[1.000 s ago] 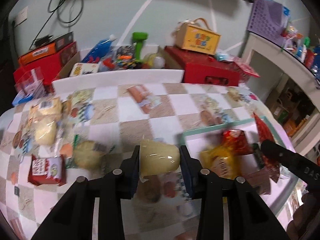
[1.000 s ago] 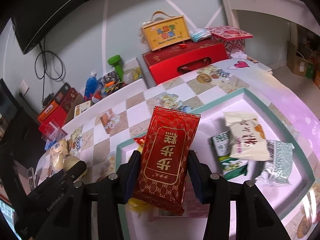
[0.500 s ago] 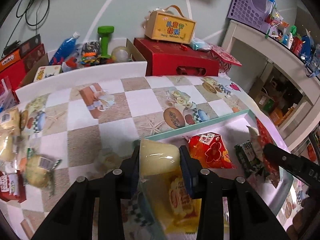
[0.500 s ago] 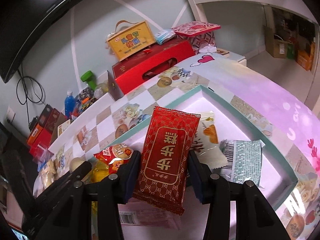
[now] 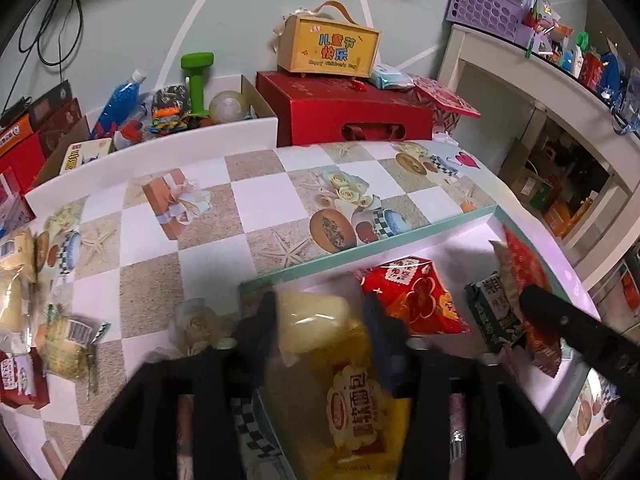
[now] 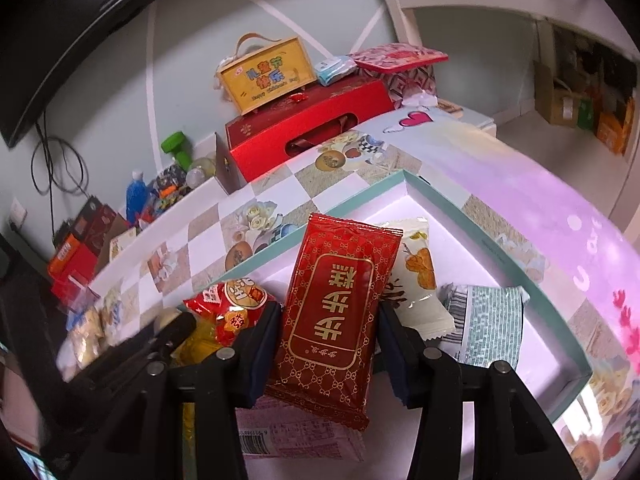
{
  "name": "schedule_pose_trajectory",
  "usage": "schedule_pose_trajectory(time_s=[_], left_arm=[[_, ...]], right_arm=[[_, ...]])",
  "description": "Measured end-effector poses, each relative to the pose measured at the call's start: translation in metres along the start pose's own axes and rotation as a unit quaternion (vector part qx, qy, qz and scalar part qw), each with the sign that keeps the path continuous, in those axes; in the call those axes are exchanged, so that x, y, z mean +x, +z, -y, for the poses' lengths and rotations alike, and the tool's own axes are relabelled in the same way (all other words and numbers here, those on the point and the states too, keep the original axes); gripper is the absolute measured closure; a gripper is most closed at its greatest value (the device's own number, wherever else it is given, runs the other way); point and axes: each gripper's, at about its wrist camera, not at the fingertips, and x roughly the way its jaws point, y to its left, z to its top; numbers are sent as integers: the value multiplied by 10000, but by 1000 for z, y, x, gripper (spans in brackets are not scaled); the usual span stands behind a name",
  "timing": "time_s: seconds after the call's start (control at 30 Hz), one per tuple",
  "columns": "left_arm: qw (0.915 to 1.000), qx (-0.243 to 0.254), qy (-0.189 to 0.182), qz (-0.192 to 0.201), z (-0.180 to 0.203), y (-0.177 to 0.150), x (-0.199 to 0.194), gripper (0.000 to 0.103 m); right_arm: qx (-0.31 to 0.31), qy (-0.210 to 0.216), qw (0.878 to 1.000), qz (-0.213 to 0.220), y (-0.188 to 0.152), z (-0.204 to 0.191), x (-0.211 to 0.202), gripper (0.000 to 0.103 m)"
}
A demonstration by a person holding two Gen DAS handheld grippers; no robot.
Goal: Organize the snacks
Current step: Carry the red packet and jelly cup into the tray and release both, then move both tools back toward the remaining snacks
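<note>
On the checkered tabletop [image 5: 208, 216], the teal-rimmed white tray [image 6: 436, 196] collects snacks: left gripper [image 5: 320, 320] clamps a pale yellow wrapped bun [image 5: 312, 314], right gripper [image 6: 328, 332] a red gold-printed packet [image 6: 340, 300], both apparently poised over it for dropping.

Both grippers [image 5: 320, 320] nearer tray [image 5: 360, 242]

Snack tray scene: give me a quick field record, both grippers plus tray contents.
left gripper: shut on pale yellow bun pack, over the tray's near-left corner
right gripper: shut on red gold-print snack pack, above the tray
tray: teal-rimmed, white inside
in tray: red chip bag, yellow bread pack, green packet, cream pack, teal-grey pack
unsorted: snacks at left table edge
</note>
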Motion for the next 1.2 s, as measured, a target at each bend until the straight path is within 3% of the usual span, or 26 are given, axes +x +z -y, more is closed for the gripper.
schedule_pose_trajectory(time_s=[0.03, 0.07, 0.33, 0.4, 0.47, 0.63, 1.2], left_arm=[[10000, -30, -7, 24, 0, 0, -3, 39], [10000, -58, -29, 38, -1, 1, -5, 39], [9995, -279, 118, -67, -11, -2, -22, 34], [9989, -380, 223, -131, -17, -5, -23, 26], [9982, -473, 310, -194, -23, -6, -22, 16], [9946, -676, 772, -167, -37, -9, -24, 3], [9915, -812, 935, -393, -47, -15, -19, 3]], right_arm=[[-56, -76, 10000, 30, 0, -2, 0, 41], [-60, -84, 9999, 27, 0, -2, -1, 38], [25, -117, 9999, -43, 0, 1, 0, 38], [10, -140, 9998, -128, -1, 1, 3, 32], [-31, -220, 9996, -199, -1, 0, 6, 16], [-178, -342, 9991, -169, -3, -3, 8, 0], [-438, -398, 9980, -208, -6, -12, 12, 0]])
